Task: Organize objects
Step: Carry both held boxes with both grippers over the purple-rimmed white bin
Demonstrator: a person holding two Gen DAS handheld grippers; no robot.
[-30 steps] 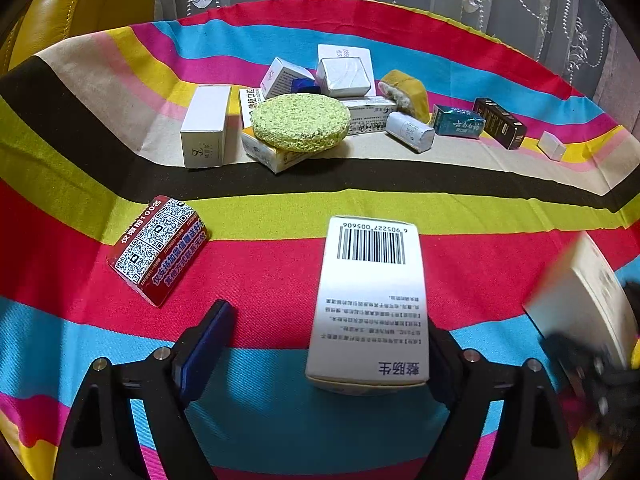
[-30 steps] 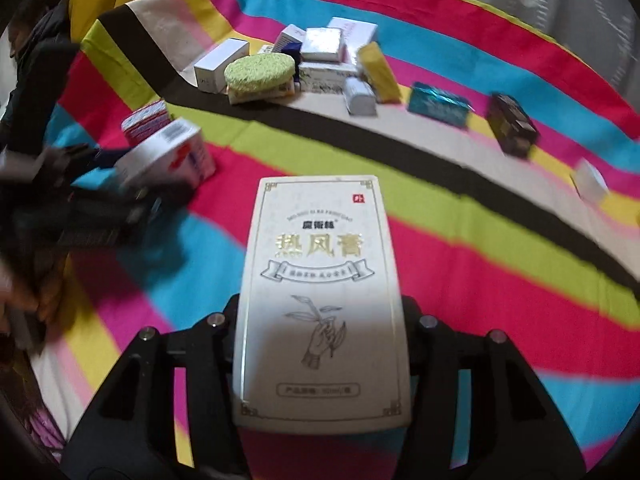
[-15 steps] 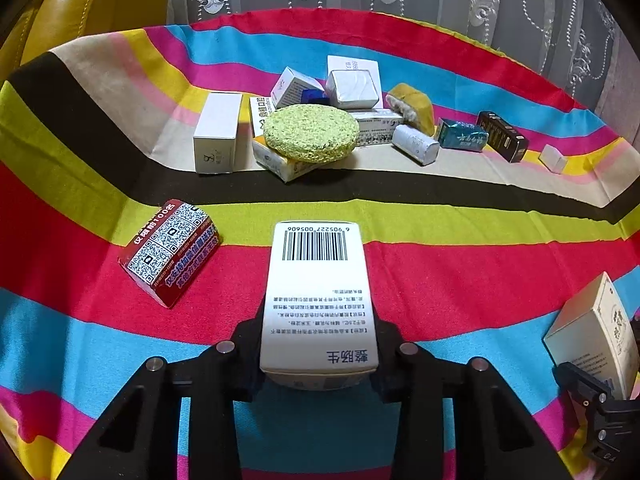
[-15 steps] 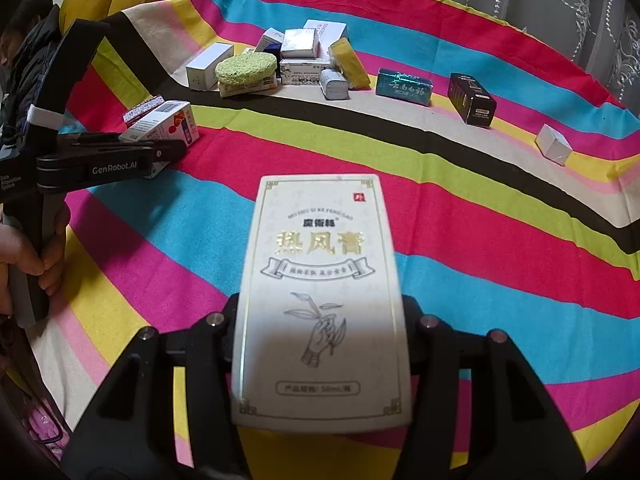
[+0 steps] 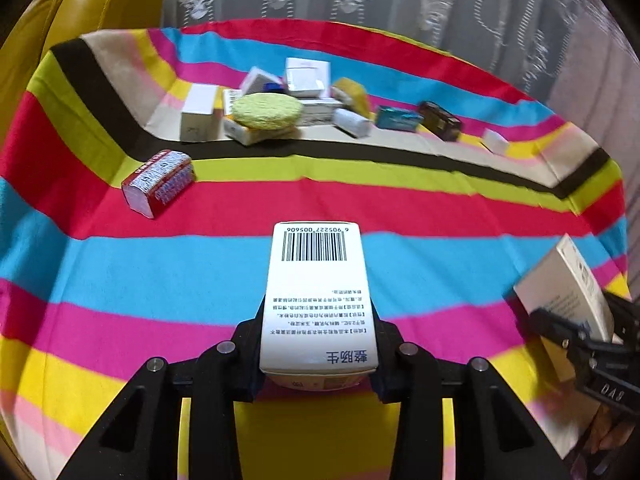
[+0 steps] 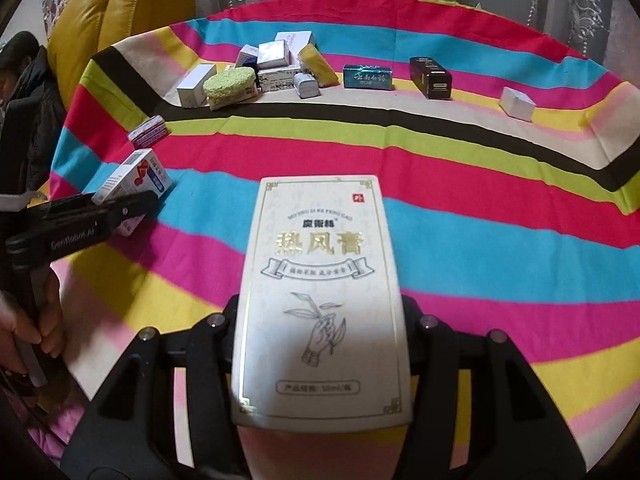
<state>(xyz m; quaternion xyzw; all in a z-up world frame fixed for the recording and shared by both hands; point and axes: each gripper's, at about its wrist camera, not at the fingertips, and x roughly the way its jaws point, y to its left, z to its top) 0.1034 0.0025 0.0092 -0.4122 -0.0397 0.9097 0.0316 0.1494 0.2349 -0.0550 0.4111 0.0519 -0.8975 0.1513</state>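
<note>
In the left wrist view, the left tongs (image 5: pixel 318 354) are squeezing a white box with a barcode (image 5: pixel 318 296) from both sides, and the box is sitting at 6 o'clock, lifted over the striped cloth (image 5: pixel 200 264) on the worktop. A red box (image 5: pixel 159 182) is lying on the cloth at 10 o'clock. A pile of small boxes with a green round sponge (image 5: pixel 267 110) is waiting far back at 12 o'clock. At 3 o'clock the right tongs (image 5: pixel 576 332) are showing, holding another box. In the right wrist view, the right tongs (image 6: pixel 324 344) are gripping a cream box with gold letters (image 6: pixel 323 300) at 6 o'clock, pressing on both its sides. At 9 o'clock the left tongs (image 6: pixel 120 210) are holding their white box up. At 12 o'clock the sponge (image 6: pixel 229 80) and the pile are sitting, with a teal box (image 6: pixel 368 77), a black box (image 6: pixel 430 77) and a small white box (image 6: pixel 517 103) lying beside them toward 2 o'clock.
</note>
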